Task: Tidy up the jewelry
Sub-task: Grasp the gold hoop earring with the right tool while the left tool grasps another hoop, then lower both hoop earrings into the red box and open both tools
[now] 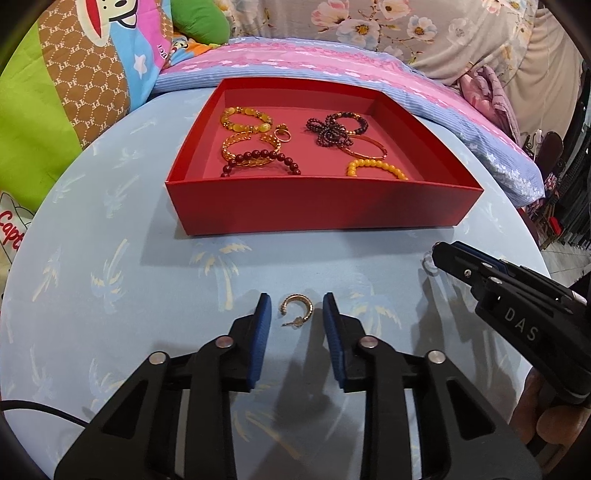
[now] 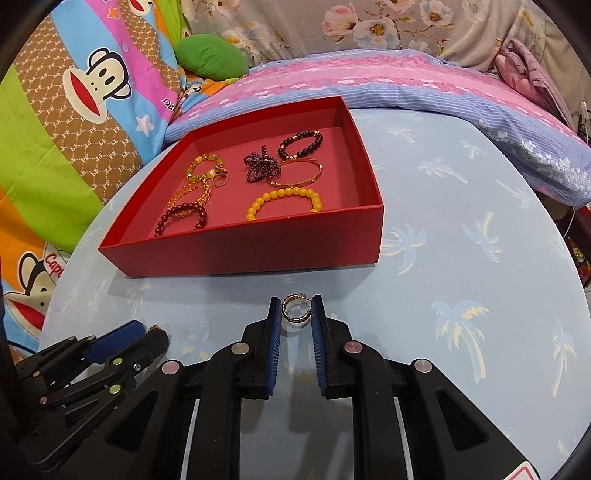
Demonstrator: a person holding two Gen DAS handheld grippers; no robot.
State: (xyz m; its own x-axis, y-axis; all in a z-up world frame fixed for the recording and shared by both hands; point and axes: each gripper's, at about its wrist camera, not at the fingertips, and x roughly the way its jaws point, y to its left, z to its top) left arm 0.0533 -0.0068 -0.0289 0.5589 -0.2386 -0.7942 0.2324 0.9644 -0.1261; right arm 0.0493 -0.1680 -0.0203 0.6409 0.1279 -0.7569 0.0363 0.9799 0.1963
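Note:
A gold hoop earring (image 1: pixel 309 308) lies on the light-blue palm-print table (image 1: pixel 147 258), between the blue pads of my left gripper (image 1: pixel 296 301). The pads stand apart from it on both sides, so this gripper is open. In the right wrist view my right gripper (image 2: pixel 295 301) is shut on a second hoop earring (image 2: pixel 295 323), which is low over the table (image 2: pixel 461 221). The red box (image 1: pixel 321 206) (image 2: pixel 240 251) sits just beyond both grippers and holds several bead bracelets, a bangle and a ring. The right gripper (image 1: pixel 437 253) also shows at the right edge of the left wrist view.
Behind the round table lie a pink-and-blue pillow (image 2: pixel 406 88), cartoon-print bedding (image 1: pixel 74 92) and a floral cloth (image 1: pixel 406 29). The table edge curves away on the right (image 2: pixel 576 280). A black cable (image 1: pixel 37 408) runs in at lower left. The left gripper (image 2: pixel 147 332) shows at lower left.

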